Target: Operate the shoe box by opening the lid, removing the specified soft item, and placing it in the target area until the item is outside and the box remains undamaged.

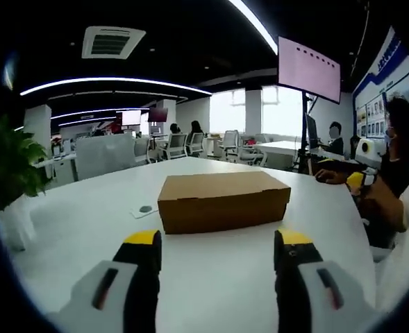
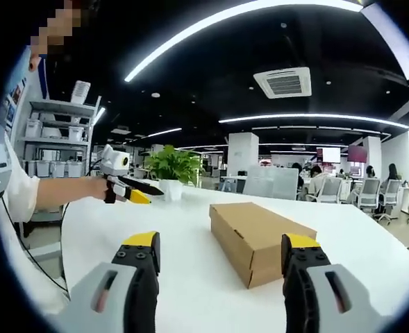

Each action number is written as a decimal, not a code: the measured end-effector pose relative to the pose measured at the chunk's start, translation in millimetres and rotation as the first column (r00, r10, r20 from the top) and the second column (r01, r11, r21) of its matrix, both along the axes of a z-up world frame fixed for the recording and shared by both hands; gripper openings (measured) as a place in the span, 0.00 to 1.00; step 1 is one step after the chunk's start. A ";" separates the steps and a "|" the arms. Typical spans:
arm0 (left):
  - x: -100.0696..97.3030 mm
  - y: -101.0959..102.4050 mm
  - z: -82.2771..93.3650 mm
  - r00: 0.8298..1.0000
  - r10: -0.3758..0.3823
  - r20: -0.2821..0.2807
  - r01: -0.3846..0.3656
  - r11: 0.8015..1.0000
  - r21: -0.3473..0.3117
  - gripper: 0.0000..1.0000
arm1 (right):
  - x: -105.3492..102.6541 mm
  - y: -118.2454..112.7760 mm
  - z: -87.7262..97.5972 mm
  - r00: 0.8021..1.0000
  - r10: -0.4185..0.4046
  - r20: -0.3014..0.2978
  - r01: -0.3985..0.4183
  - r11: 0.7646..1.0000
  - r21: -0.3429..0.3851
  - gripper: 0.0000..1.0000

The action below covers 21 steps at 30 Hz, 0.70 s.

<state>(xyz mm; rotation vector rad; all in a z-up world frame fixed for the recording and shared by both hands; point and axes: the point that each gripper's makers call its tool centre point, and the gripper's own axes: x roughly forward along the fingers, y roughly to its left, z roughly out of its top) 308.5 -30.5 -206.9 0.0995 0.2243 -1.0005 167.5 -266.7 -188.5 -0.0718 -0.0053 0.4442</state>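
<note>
A closed brown cardboard shoe box (image 1: pixel 221 200) lies on the white round table (image 1: pixel 86 208), its lid down. In the left gripper view my left gripper (image 1: pixel 218 243) stands open just short of the box, with nothing between its yellow-tipped jaws. Over the table's right edge my right gripper (image 1: pixel 358 179) shows in a person's hand. The right gripper view has the box (image 2: pixel 260 239) end-on, slightly right of centre. My right gripper (image 2: pixel 220 246) is open and empty in front of it. My left gripper (image 2: pixel 131 191) hovers at the left, held by a hand. The soft item is hidden.
A potted plant (image 1: pixel 13 166) stands at the table's left edge, and it shows as the plant (image 2: pixel 171 166) beyond the box. A small grey disc on a white card (image 1: pixel 145 209) lies left of the box. Chairs (image 1: pixel 176 144), desks and a screen on a stand (image 1: pixel 308 69) stand behind.
</note>
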 end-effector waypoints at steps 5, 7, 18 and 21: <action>15.0 -3.0 1.4 1.000 -0.011 -0.018 0.010 1.000 -0.016 0.68 | 11.1 -1.1 5.8 1.000 -0.010 -0.007 0.010 1.000 -0.004 0.73; 18.3 -4.1 3.1 1.000 -0.012 -0.015 0.011 1.000 -0.027 0.68 | 15.3 -0.3 8.1 1.000 -0.015 -0.008 0.015 1.000 -0.007 0.73; 33.8 -13.9 -19.1 0.997 -0.038 -0.063 0.039 0.999 0.012 0.69 | 24.7 -18.2 12.1 0.994 -0.109 -0.001 0.109 0.994 -0.002 0.73; 39.9 -16.1 -17.5 0.997 -0.068 -0.026 0.069 0.997 0.045 0.73 | 29.3 -35.2 1.8 0.984 -0.177 -0.032 0.178 0.984 0.014 0.75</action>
